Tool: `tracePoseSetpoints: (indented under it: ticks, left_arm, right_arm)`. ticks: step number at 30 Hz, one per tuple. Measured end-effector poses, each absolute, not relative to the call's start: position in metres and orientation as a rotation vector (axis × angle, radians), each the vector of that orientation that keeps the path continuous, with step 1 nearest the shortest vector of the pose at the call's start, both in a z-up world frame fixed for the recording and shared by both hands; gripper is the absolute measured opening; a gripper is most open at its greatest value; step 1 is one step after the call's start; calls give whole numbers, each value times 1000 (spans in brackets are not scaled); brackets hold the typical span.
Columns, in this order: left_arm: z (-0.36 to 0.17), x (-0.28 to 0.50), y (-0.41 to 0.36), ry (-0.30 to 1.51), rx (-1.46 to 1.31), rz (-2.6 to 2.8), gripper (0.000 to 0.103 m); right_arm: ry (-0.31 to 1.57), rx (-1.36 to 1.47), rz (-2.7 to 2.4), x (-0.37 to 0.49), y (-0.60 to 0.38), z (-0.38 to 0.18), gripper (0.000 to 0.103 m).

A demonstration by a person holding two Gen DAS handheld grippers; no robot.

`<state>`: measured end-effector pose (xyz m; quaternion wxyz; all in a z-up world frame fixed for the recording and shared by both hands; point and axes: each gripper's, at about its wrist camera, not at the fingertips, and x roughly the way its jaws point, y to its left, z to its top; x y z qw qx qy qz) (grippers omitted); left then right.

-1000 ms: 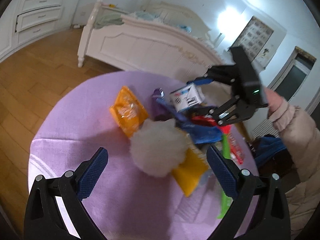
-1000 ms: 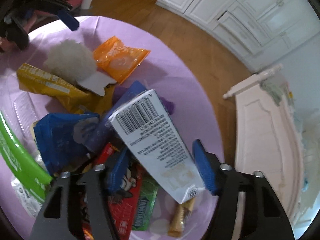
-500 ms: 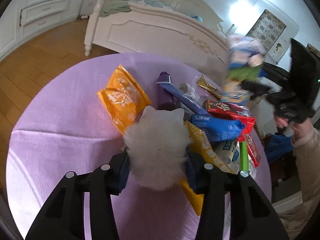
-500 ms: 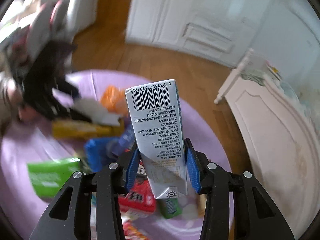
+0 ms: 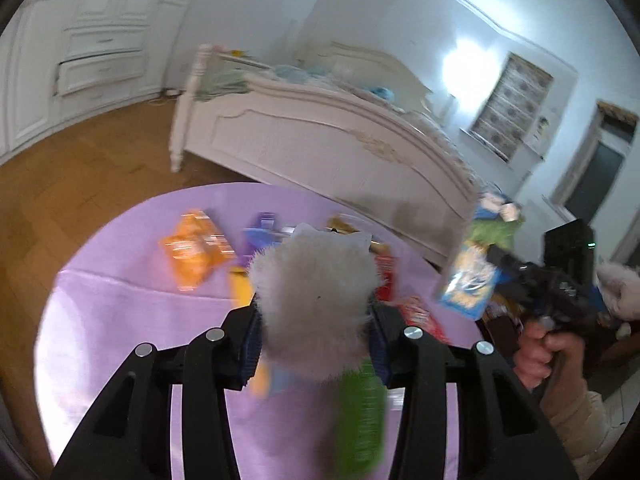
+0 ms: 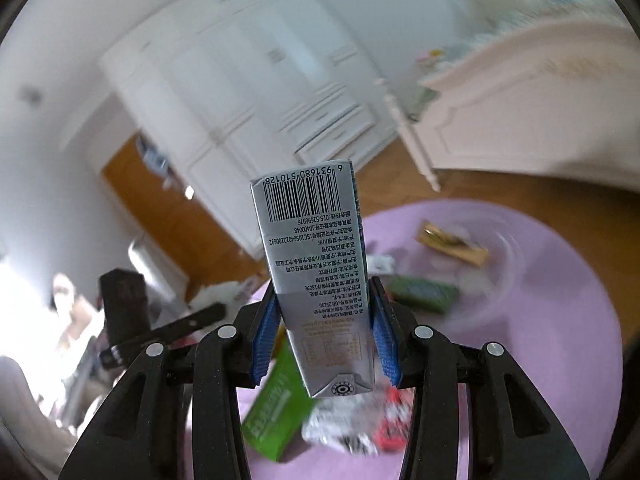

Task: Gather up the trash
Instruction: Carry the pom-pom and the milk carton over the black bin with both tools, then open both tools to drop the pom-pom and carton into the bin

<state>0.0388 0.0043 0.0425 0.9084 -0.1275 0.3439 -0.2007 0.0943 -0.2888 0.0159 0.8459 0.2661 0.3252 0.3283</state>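
while gripped, carton [image 6: 316,280] lengthwise upright

Home bedroom, white bed [image 5: 320,148], wardrobes [image 6: 240,92]

Right gripper [image 6: 324,344] clamps drink carton [image 6: 316,276] upright, barcode at 12; purple table [image 6: 560,320] with wrappers at 3.

Fluffy white fur ball [image 5: 314,300], glossy foil-grey carton [image 6: 320,280], matt lilac tablecloth [image 5: 120,320], shiny orange wrapper [image 5: 194,250]
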Motion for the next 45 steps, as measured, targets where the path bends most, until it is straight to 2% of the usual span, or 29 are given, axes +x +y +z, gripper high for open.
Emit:
tracePoseSetpoints:
  ticks: [6, 13, 21, 33, 45]
  left_arm:
    - [36, 55, -95, 759, -203, -566, 44]
    - [13, 71, -216, 844, -147, -768, 44]
    - [-22, 89, -323, 972, -56, -894, 44]
    - [-52, 81, -393, 1070, 85, -934, 44]
    - [-72, 83, -422, 1153, 160, -920, 44]
  right_arm:
    - [651, 703, 543, 57, -361, -12, 43]
    - [604, 708, 307, 7, -437, -27, 43]
    - [678, 740, 75, -34, -508, -85, 43]
    - [758, 789, -35, -47, -531, -156, 43]
    - [811, 805, -53, -36, -533, -180, 43]
